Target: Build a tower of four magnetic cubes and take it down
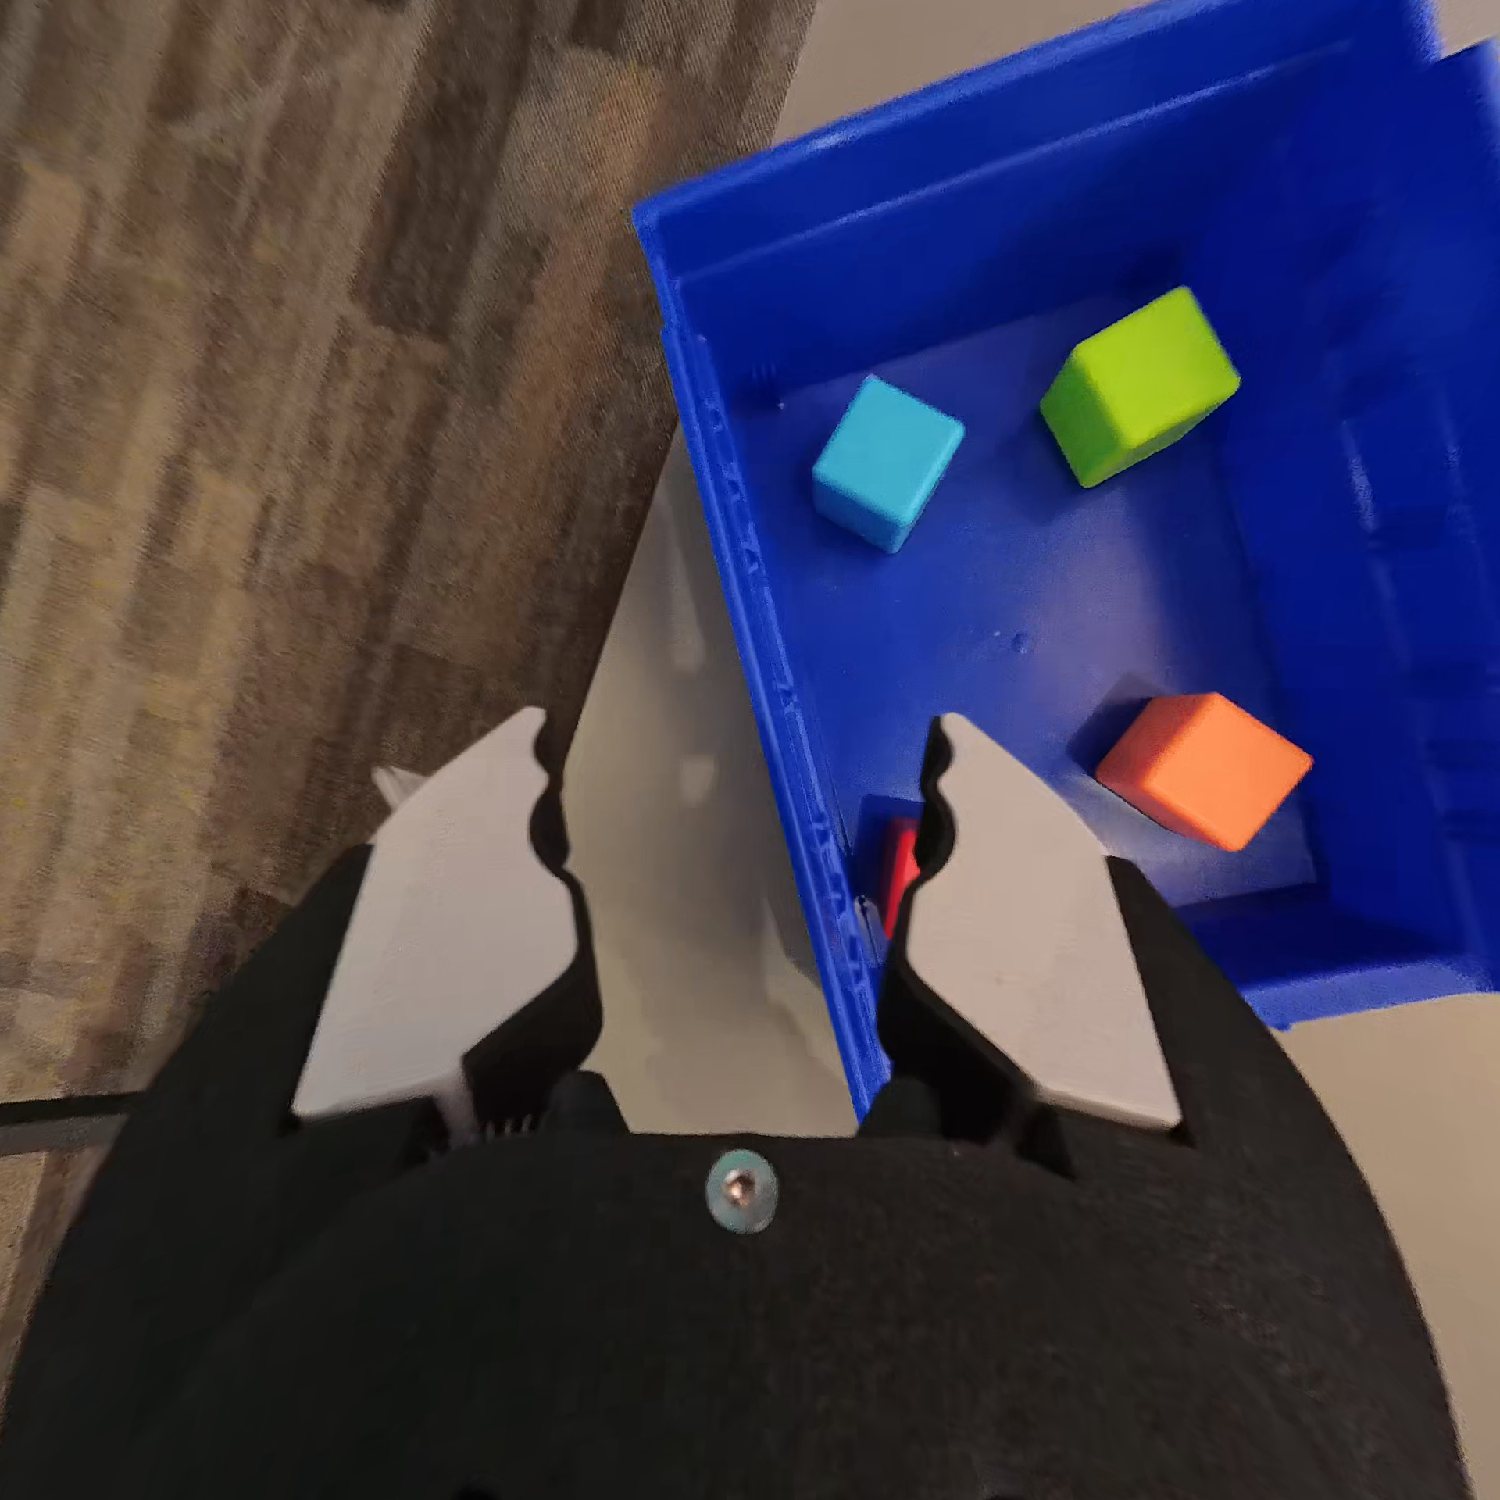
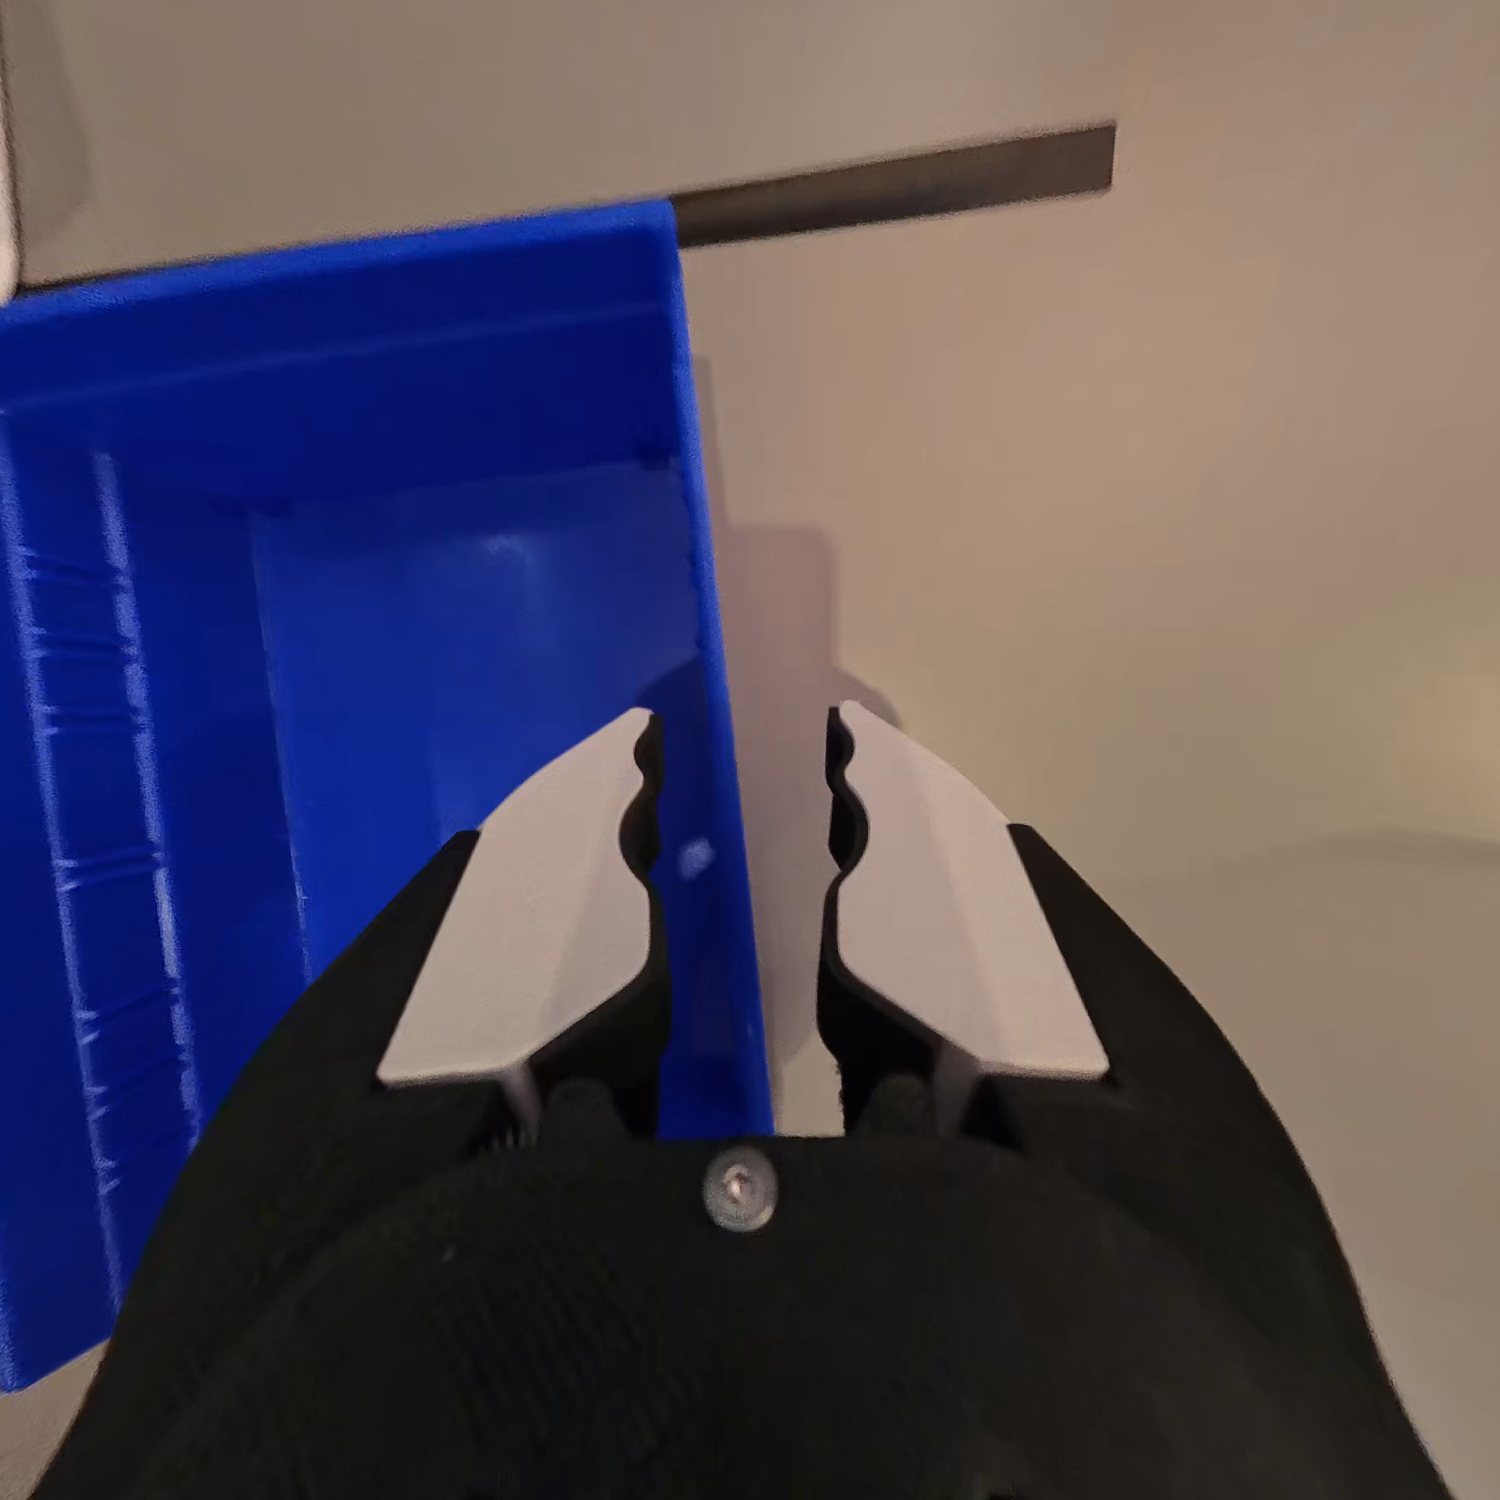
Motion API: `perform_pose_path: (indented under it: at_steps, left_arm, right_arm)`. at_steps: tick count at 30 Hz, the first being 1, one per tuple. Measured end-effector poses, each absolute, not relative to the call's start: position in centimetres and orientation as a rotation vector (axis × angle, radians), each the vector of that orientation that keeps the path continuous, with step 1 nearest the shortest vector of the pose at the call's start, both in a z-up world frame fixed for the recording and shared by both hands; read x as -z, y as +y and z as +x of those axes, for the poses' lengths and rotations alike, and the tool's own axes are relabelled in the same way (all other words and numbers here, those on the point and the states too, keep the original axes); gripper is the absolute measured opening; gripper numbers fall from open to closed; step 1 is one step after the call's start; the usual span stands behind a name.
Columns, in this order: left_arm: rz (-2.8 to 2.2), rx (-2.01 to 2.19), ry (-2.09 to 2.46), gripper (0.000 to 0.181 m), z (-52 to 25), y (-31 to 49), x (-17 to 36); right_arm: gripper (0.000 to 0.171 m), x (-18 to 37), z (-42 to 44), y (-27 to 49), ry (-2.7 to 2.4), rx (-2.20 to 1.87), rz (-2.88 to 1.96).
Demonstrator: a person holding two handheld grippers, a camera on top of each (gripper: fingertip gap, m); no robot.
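Note:
In the left wrist view a blue bin (image 1: 755,560) holds a light blue cube (image 1: 885,463), a green cube (image 1: 1136,385), an orange cube (image 1: 1201,771) and a red cube (image 1: 899,868), mostly hidden behind my right finger. My left gripper (image 1: 743,730) is open and empty, straddling the bin's left wall from above. In the right wrist view my right gripper (image 2: 740,718) is open and empty, straddling the right wall of the blue bin (image 2: 698,487). No cubes show in that view.
The bin sits on a pale table (image 1: 690,933); its left edge drops to patterned carpet (image 1: 284,487). In the right wrist view the table (image 2: 1136,568) extends to the right, with a dark strip (image 2: 893,191) at the back.

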State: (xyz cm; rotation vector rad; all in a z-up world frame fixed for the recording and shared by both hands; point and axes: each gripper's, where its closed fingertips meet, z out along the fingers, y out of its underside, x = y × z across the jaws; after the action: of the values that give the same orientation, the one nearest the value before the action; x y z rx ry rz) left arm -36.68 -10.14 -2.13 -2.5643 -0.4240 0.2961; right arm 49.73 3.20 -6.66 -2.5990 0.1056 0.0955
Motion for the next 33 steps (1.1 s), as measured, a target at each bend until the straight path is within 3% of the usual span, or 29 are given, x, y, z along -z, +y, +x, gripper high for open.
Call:
perform_pose_path:
  at_steps: [2, 7, 11, 19, 33]
  left_arm:
    - [-2.628, -0.277, -0.449, 0.069, -37.4, -10.0, 4.2]
    - [-2.833, -0.201, -0.403, 0.062, -37.0, -10.1, 8.9]
    - [-2.881, -0.286, -0.275, 0.024, -37.0, -9.4, 10.0]
    - [-2.795, -0.241, -0.054, 0.020, -35.6, -6.0, 9.8]
    - [-2.627, -0.454, 0.454, 0.034, -32.0, -1.0, 9.9]
  right_arm:
    - [0.041, 5.3, 49.1, 3.1, 0.081, -0.118, -2.549]
    - [0.041, 4.0, 47.5, 2.7, 0.002, -0.110, -2.528]
    - [0.040, 4.8, 45.9, 2.8, -0.094, -0.112, -2.572]
    - [0.036, 4.7, 44.4, 4.1, -0.159, -0.073, -2.543]
    - [0.036, 6.1, 43.1, 4.3, -0.231, -0.056, -2.590]
